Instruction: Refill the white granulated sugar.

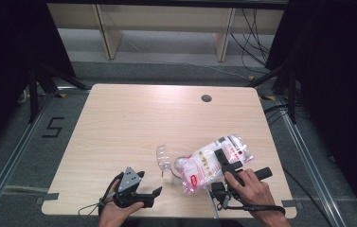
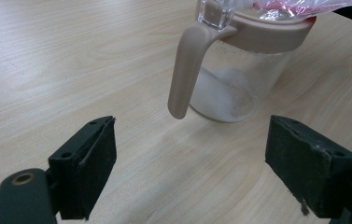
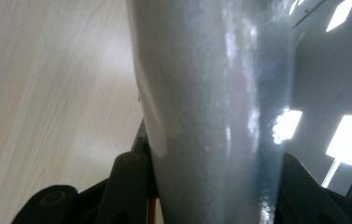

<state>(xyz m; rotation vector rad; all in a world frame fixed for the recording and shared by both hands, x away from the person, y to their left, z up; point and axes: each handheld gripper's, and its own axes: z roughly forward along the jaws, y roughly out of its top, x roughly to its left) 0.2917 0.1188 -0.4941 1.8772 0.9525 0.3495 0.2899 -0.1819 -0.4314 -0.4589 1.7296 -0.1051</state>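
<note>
From the high view, I have the right claw [image 1: 227,160] clamped on a clear bag [image 1: 211,162] of white grains, tipped so its lower end sits over the open jar [image 1: 176,169] near the desk's [image 1: 133,118] near edge, right of centre. To pour well, I judge I should keep the bag mouth inside the jar rim and raise the far end slowly, so the grains run in a thin stream. The left claw [image 1: 148,189] rests low on the desk just left of the jar, jaws apart, holding nothing. There is wide bare desk to the left and far side; the near edge is close to both hands, so I would not pull anything toward me

In the left gripper view, the claw's jaws stand wide and empty, the jar [image 2: 232,77] ahead between them but well clear, with white grains at its bottom and the beige handle [image 2: 185,74] pointing toward me. I could close on it to steady the jar

In the right gripper view, the bag [image 3: 211,112] is pressed between the jaws
</note>
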